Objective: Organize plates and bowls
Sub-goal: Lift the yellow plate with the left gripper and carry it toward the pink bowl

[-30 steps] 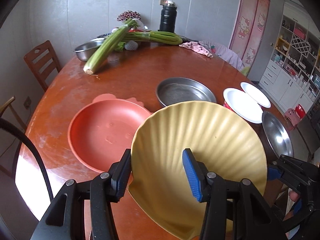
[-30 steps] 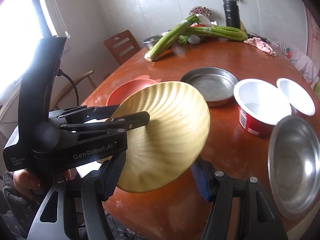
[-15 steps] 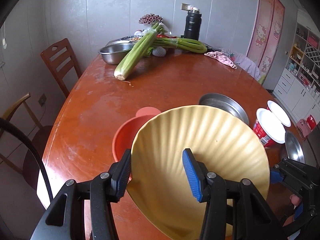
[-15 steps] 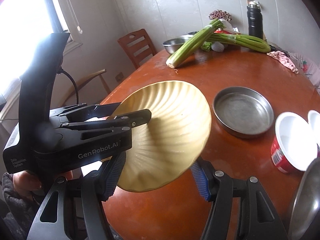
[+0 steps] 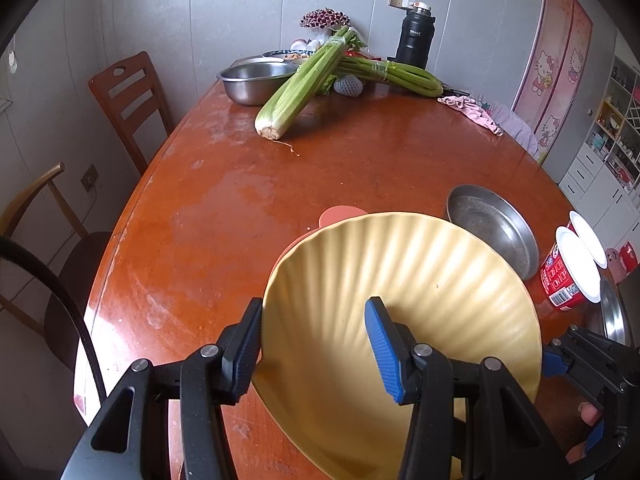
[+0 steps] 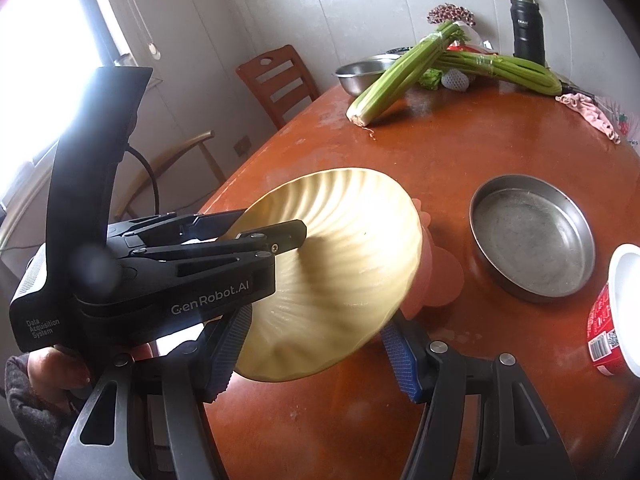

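**Yellow ribbed plate held tilted above the table**

Reddish-brown wood, glossy and scuffed, makes up the big oval table [image 5: 224, 216]. Over its near edge a yellow fluted plate [image 5: 400, 300] is held up off the surface, tilted. The left gripper [image 5: 316, 344] has one blue pad inside the dish and the other behind its rim, clamped on the plate. The right gripper [image 6: 316, 356] reaches in at the plate's near right edge; its pads sit either side of the rim, but I cannot tell whether they press on it.

Just beyond and partly hidden behind the yellow plate lies a salmon-pink plate [image 6: 440, 276] flat on the table. To the right of that sits a shallow steel pan [image 6: 532, 240]. At the far end a celery bunch [image 5: 304, 84] leans on a steel bowl [image 5: 252, 82], with a black flask [image 5: 414, 38] by the wall. A red cup [image 5: 564, 276] with a white lid stands at the near right.
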A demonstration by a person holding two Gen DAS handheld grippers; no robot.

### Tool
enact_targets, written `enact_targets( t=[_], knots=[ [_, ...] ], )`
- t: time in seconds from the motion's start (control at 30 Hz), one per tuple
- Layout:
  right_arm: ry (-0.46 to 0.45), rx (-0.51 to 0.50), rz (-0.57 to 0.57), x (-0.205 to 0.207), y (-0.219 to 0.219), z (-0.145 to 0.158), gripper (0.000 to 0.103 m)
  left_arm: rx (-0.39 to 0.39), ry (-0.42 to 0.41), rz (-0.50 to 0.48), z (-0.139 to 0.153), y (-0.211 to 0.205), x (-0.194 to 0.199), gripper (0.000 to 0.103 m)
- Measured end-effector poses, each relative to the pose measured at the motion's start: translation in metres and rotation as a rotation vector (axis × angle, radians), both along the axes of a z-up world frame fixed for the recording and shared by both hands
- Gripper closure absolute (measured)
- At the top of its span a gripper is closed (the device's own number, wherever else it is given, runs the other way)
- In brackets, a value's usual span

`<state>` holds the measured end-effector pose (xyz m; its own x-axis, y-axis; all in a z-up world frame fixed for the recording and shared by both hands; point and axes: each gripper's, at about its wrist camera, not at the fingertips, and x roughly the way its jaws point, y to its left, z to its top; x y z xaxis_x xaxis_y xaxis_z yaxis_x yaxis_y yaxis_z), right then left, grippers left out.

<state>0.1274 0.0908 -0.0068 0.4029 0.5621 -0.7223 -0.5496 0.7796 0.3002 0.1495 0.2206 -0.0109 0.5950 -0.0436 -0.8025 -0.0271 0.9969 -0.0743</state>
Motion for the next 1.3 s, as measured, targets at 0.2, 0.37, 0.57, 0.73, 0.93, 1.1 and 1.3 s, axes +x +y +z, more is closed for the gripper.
enact_targets(
  t=[0.2,0.37,0.57,0.73,0.93,1.1,1.3],
  knots=[
    [0.017,-0.002,-0.016,0.004,-0.002,-0.006,0.036,0.004,0.01,-0.002,-0.006,-0.003,0.007,0.052],
    [0.024,-0.003,-0.022,0.007,-0.002,-0.009,0.036,0.011,0.016,0.0,-0.008,-0.006,0.009,0.052],
    [0.036,-0.014,-0.025,0.007,0.0,-0.015,0.036,0.014,0.021,0.011,-0.012,-0.006,0.013,0.052],
    [0.032,-0.021,-0.028,0.01,0.002,-0.017,0.036,0.01,0.021,0.013,-0.012,-0.005,0.015,0.052],
    [0.016,-0.052,-0.026,0.011,0.008,-0.019,0.036,0.002,0.017,0.018,-0.012,-0.001,0.015,0.052],
    [-0.004,-0.082,-0.025,0.011,0.014,-0.022,0.036,-0.003,0.02,0.017,-0.013,0.001,0.017,0.052],
    [-0.012,-0.115,-0.025,0.014,0.019,-0.024,0.036,-0.006,0.029,0.017,-0.013,0.002,0.02,0.052]
  ],
)
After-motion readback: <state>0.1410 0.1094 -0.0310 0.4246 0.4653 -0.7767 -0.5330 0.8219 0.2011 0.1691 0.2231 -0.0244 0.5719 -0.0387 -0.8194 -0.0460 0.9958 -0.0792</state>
